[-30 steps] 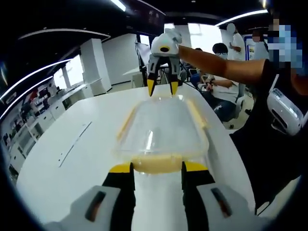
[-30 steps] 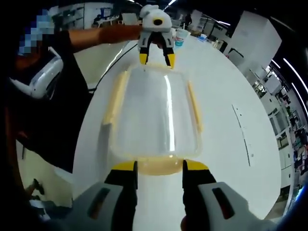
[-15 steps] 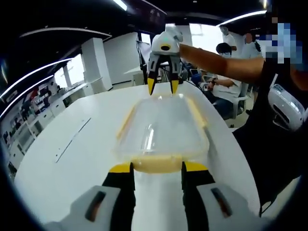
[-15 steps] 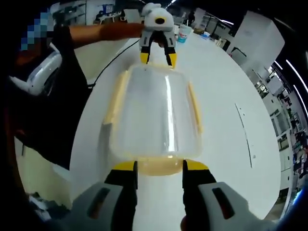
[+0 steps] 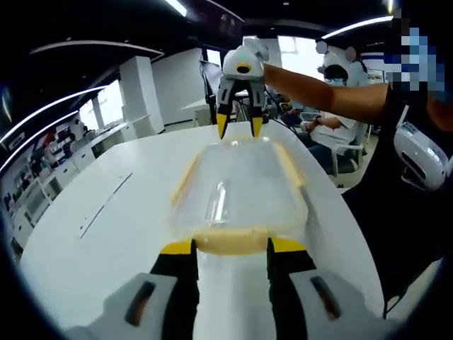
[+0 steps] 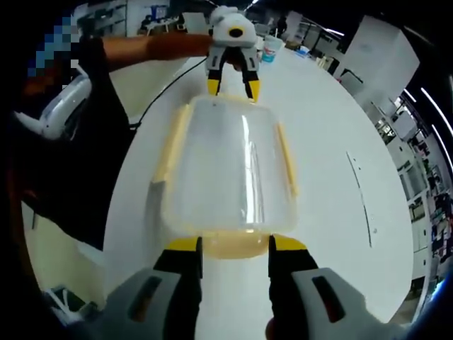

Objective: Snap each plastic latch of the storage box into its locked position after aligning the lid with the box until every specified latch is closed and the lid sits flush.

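Observation:
A clear plastic storage box (image 5: 237,188) with its lid on lies lengthwise on the white table (image 5: 106,234). Long yellow latches run along both sides (image 5: 185,180) (image 5: 290,166). My left gripper (image 5: 231,246) is open, its yellow-tipped jaws flanking the near end latch (image 5: 230,241). At the far end the right gripper (image 5: 239,129) hangs open over the other end latch. In the right gripper view the same box (image 6: 230,166) runs away from my right gripper (image 6: 235,244), which is open around its end latch (image 6: 233,246), and the left gripper (image 6: 232,88) stands open at the far end.
A person's bare arm (image 5: 318,95) reaches in from the right, with their dark-clothed body (image 6: 78,163) close to the table edge. A cup (image 6: 270,49) stands far down the table. A black cable (image 6: 152,106) trails over the edge. People sit behind (image 5: 333,81).

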`<state>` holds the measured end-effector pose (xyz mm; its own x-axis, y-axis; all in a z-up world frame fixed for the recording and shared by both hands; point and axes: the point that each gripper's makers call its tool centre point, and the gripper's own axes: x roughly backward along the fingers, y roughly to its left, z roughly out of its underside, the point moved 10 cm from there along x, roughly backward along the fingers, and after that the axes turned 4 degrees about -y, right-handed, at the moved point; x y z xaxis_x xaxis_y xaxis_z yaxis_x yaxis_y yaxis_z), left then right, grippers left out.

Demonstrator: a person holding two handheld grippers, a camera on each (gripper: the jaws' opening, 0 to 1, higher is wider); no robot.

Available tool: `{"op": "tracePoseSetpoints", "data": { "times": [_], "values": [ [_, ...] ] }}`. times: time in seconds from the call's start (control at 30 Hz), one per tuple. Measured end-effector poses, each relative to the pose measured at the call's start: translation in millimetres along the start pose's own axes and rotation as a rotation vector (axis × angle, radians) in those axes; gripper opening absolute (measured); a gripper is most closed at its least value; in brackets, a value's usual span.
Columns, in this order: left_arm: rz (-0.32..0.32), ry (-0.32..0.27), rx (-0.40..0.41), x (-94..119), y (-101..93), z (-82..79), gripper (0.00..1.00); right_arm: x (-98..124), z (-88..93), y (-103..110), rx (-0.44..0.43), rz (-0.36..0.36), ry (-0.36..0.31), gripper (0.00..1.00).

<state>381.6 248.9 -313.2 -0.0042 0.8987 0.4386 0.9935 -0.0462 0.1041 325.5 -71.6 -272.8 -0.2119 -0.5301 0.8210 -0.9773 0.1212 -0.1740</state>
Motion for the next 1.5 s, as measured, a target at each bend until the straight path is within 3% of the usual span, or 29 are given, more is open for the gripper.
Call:
{"op": "tracePoseSetpoints", "data": {
  "times": [0.17,0.27,0.3,0.57,0.97,1.0,1.07,1.1,1.13,1.17,1.23,1.3,1.5],
  "values": [
    [0.0,0.01,0.0,0.7,-2.1,0.1,0.35,-4.1,3.0,2.4,0.001,0.001,-0.01,0.33],
    [-0.003,0.056,-0.02,-0.3,-4.4,0.0,0.35,-7.4,4.7,4.9,0.0,-0.001,-0.029,0.33],
    [-0.002,0.042,-0.02,-2.0,-5.2,-1.3,0.35,-7.9,4.6,5.0,0.002,0.001,-0.028,0.33],
    [-0.03,0.109,-0.083,-5.9,-7.3,-8.0,0.36,-9.2,7.2,4.1,0.008,0.012,-0.025,0.33],
    [-0.07,0.142,-0.129,-4.8,-7.7,-11.7,0.38,-9.0,5.8,4.3,0.018,0.02,-0.028,0.33],
    [-0.067,0.152,-0.134,-5.2,-8.3,-12.7,0.38,-8.1,6.0,4.6,0.017,0.019,-0.031,0.33],
    [-0.045,0.242,-0.188,-5.8,-11.8,-12.4,0.4,-6.1,4.8,5.1,0.014,0.029,-0.056,0.33],
    [-0.024,0.284,-0.257,-11.5,-14.1,-9.9,0.44,-4.5,3.4,5.6,0.015,0.025,-0.063,0.27],
    [-0.037,0.308,-0.305,-15.4,-16.4,-7.7,0.52,-3.6,-0.7,8.4,0.032,-0.01,-0.105,0.11],
    [-0.029,0.309,-0.334,-18.7,-18.4,-7.1,0.55,-2.3,-6.4,5.6,0.061,0.032,-0.175,0.02],
    [-0.076,0.334,-0.3,-25.6,-16.5,-7.1,0.58,5.4,-12.2,5.6,0.043,0.038,-0.187,0.07],
    [-0.021,0.295,-0.317,-24.3,-20.4,-10.7,0.54,5.6,-15.8,5.8,0.045,0.033,-0.189,0.11],
    [-0.007,0.311,-0.313,-22.6,-25.1,-8.2,0.55,2.2,-5.3,1.8,0.002,0.053,-0.196,0.27]
  ]
}}
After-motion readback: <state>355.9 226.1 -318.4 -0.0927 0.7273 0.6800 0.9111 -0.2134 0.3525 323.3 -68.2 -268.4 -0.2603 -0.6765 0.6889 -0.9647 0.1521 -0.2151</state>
